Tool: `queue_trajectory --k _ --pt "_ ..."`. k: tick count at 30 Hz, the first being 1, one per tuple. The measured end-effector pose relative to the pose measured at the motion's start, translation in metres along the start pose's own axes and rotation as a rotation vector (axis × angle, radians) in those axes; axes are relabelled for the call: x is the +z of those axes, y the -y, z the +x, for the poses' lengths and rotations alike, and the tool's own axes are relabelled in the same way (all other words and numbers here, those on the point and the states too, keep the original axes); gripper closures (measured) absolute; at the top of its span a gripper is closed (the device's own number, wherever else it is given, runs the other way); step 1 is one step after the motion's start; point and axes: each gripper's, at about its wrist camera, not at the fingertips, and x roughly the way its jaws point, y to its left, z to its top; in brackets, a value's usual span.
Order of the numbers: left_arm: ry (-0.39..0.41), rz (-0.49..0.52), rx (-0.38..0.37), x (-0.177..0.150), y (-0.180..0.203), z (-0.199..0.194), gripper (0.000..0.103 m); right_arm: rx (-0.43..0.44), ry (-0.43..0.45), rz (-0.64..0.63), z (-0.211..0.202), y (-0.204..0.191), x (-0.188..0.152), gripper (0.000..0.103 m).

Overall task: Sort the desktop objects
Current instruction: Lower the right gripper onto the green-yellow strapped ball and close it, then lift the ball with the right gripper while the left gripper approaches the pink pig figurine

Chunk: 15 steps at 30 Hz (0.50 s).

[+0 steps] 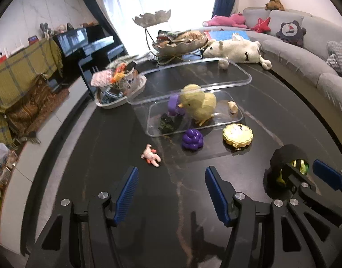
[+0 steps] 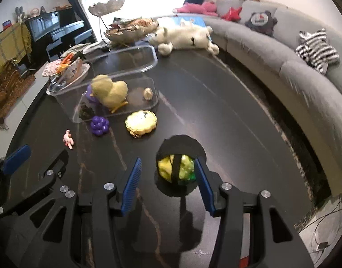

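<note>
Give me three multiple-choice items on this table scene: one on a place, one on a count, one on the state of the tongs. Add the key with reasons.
1. Where does the yellow chick sit?
A. inside the clear bin
B. on the sofa
C. on the bare table beside the pink figure

2. How many toys lie on the table just in front of the bin, apart from the ball?
A. one
B. three
C. five

3. How do the right tongs stand to the ball?
A. shut on it and lifting
B. open, with the ball between the pads
C. far off, above the bin

Key: 1 A, the chick stands within the bin's walls. 2 B, the pink figure, purple grapes and yellow case lie there. 3 B, both blue pads flank the ball with a gap at the left pad.
</note>
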Motion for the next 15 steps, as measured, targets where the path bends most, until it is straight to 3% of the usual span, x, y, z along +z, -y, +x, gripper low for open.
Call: queue_trajectory --k 6,15 --pt "-0.028 0.006 0.007 0.002 0.012 0.014 0.045 -0.004 -0.031 -0.01 0.017 0.009 0.001 0.055" --pt "-0.053 -0.018 0.001 0.007 0.017 0.029 0.045 -0.026 0.007 -0.041 0.028 0.01 0.007 0.055"
